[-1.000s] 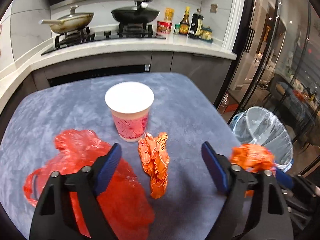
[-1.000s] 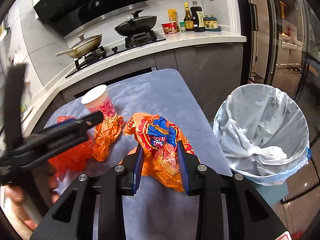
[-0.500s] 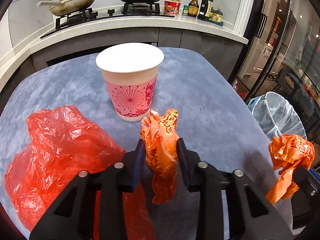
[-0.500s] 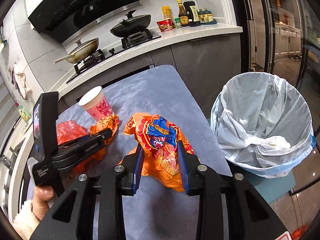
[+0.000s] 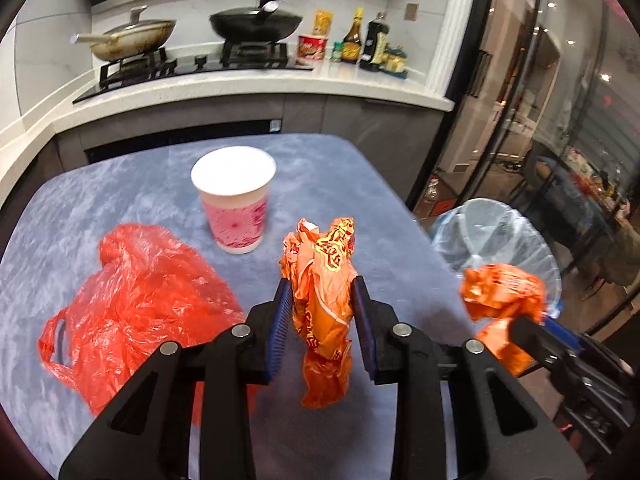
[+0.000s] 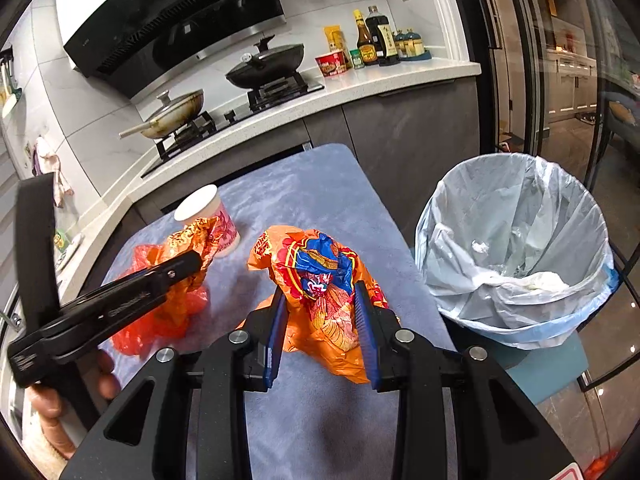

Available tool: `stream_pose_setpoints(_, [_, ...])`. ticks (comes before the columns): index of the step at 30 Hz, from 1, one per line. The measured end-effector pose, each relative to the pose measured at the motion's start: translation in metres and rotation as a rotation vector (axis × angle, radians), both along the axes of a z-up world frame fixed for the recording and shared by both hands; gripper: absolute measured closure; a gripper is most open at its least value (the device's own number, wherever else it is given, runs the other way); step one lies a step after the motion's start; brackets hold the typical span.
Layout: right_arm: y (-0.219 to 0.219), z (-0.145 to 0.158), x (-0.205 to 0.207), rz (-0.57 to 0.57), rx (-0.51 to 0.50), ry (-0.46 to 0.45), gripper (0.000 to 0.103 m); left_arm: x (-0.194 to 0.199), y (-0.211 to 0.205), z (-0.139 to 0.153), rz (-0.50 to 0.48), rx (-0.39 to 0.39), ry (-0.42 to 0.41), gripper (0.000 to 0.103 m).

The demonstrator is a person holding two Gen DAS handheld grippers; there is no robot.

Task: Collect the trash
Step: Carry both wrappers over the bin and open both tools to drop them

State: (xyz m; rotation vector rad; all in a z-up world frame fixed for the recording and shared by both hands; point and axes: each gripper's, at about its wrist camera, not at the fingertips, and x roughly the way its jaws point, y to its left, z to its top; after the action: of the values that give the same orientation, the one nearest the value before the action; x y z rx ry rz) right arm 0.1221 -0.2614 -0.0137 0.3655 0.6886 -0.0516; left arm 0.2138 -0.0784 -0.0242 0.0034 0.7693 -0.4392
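Note:
My left gripper is shut on a crumpled orange wrapper, which hangs off the blue-grey table. My right gripper is shut on a bigger orange and blue snack bag, held above the table near its right edge. From the right wrist view the left gripper shows side-on with its orange wrapper. A pink and white paper cup stands upright on the table. A red plastic bag lies flat at the left. The lined trash bin stands on the floor to the right.
Behind the table runs a kitchen counter with a stove, two pans and sauce bottles. Glass doors close the right side. A person's hand holds the left gripper's handle.
My left gripper closed on the orange wrapper and lifted it off the table. The right gripper kept its hold on the snack bag and drifted slightly.

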Motion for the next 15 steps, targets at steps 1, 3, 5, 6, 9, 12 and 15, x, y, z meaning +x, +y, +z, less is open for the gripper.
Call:
stream_pose_setpoints(1, [-0.001, 0.002, -0.002, -0.001, -0.001, -0.004, 0.072, -0.004, -0.002, 0.004, -0.007, -0.004, -0.005, 0.074])
stream_pose_setpoints(3, [-0.005, 0.009, -0.009, -0.008, -0.006, -0.017, 0.072, -0.014, -0.009, 0.013, -0.026, -0.008, -0.023, 0.074])
stream_pose_setpoints(5, [-0.008, 0.014, -0.014, -0.013, -0.01, -0.028, 0.072, -0.022, -0.015, 0.02, -0.043, -0.011, -0.033, 0.074])
stream_pose_setpoints(6, [-0.01, 0.017, -0.016, -0.017, -0.012, -0.035, 0.072, -0.026, -0.019, 0.024, -0.054, -0.013, -0.039, 0.074])
stream_pose_setpoints(9, [-0.018, 0.028, -0.025, -0.036, -0.022, -0.062, 0.072, -0.036, -0.03, 0.034, -0.083, -0.028, -0.048, 0.074])
stream_pose_setpoints(12, [-0.034, 0.037, -0.032, -0.067, -0.032, -0.081, 0.072, -0.044, -0.046, 0.044, -0.121, -0.048, -0.056, 0.074])
stream_pose_setpoints(15, [-0.058, 0.042, -0.038, -0.111, -0.043, -0.094, 0.072, -0.047, -0.063, 0.051, -0.16, -0.066, -0.058, 0.074])
